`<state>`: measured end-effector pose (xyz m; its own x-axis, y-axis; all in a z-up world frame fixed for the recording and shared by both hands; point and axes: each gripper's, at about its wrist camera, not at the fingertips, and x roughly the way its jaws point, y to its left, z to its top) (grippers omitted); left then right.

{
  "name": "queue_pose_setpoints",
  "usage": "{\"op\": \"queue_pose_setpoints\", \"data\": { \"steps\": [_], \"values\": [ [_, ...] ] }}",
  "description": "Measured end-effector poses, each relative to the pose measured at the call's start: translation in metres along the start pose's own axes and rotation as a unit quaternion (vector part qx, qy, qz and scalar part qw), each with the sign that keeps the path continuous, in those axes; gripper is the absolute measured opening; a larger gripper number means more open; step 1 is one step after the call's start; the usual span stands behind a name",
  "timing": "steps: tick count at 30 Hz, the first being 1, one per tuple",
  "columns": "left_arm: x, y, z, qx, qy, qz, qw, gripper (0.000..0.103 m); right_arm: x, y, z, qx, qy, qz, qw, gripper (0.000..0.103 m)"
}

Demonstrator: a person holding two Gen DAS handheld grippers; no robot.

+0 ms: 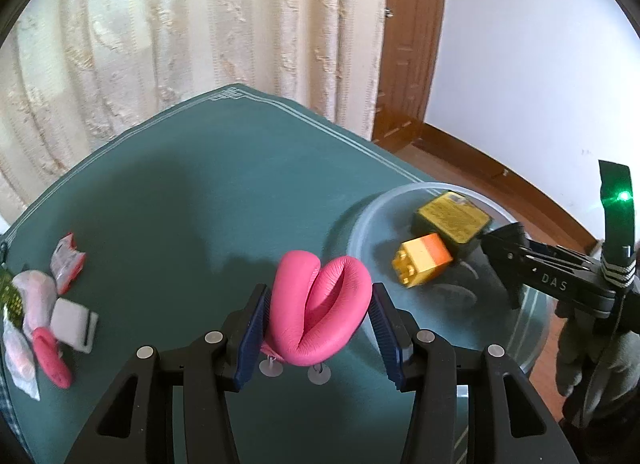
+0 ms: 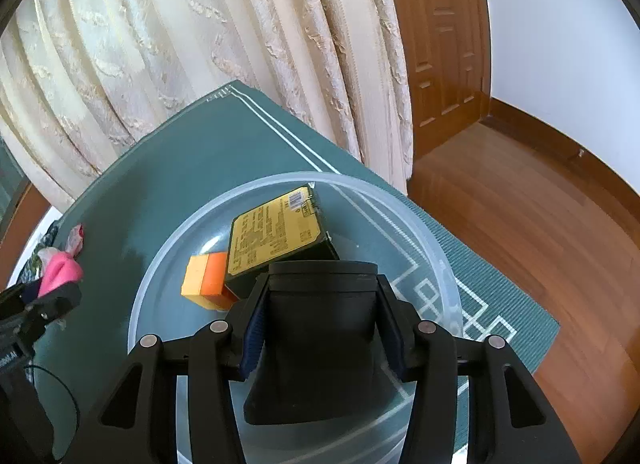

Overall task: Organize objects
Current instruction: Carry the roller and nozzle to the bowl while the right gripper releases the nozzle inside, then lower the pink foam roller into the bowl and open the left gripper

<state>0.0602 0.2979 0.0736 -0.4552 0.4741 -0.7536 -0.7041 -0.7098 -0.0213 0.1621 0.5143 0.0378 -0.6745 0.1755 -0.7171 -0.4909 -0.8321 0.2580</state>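
A green table mat [image 2: 192,152] is spread under both claws, with cream curtains [image 2: 200,44] and a wooden door [image 2: 444,44] seen beyond. A pink folded toy [image 1: 320,312] is squeezed by the left claw [image 1: 318,330]; a black funnel-shaped piece [image 2: 320,328] is clamped by the right claw [image 2: 320,338] over a clear bowl [image 2: 436,260].

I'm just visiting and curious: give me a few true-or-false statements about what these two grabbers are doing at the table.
1. The left gripper holds a folded pink item. True.
2. The clear bowl is empty. False: a yellow-labelled box and an orange and yellow block lie in it.
3. The right gripper has a black object between its fingers, above the bowl. True.
4. The table cover is red. False: it is green.
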Motion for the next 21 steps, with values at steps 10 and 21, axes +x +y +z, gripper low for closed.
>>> {"op": "queue_pose_setpoints", "data": {
  "steps": [10, 21],
  "values": [
    [0.012, -0.028, 0.002, 0.019, 0.010, -0.039, 0.9990, 0.053, -0.012, -0.009, 0.004, 0.021, -0.030, 0.008, 0.999, 0.059],
    [0.031, -0.038, 0.008, 0.009, 0.030, -0.085, 0.9959, 0.080, -0.013, -0.012, 0.002, 0.033, -0.033, 0.012, 0.999, 0.059]
  ]
}}
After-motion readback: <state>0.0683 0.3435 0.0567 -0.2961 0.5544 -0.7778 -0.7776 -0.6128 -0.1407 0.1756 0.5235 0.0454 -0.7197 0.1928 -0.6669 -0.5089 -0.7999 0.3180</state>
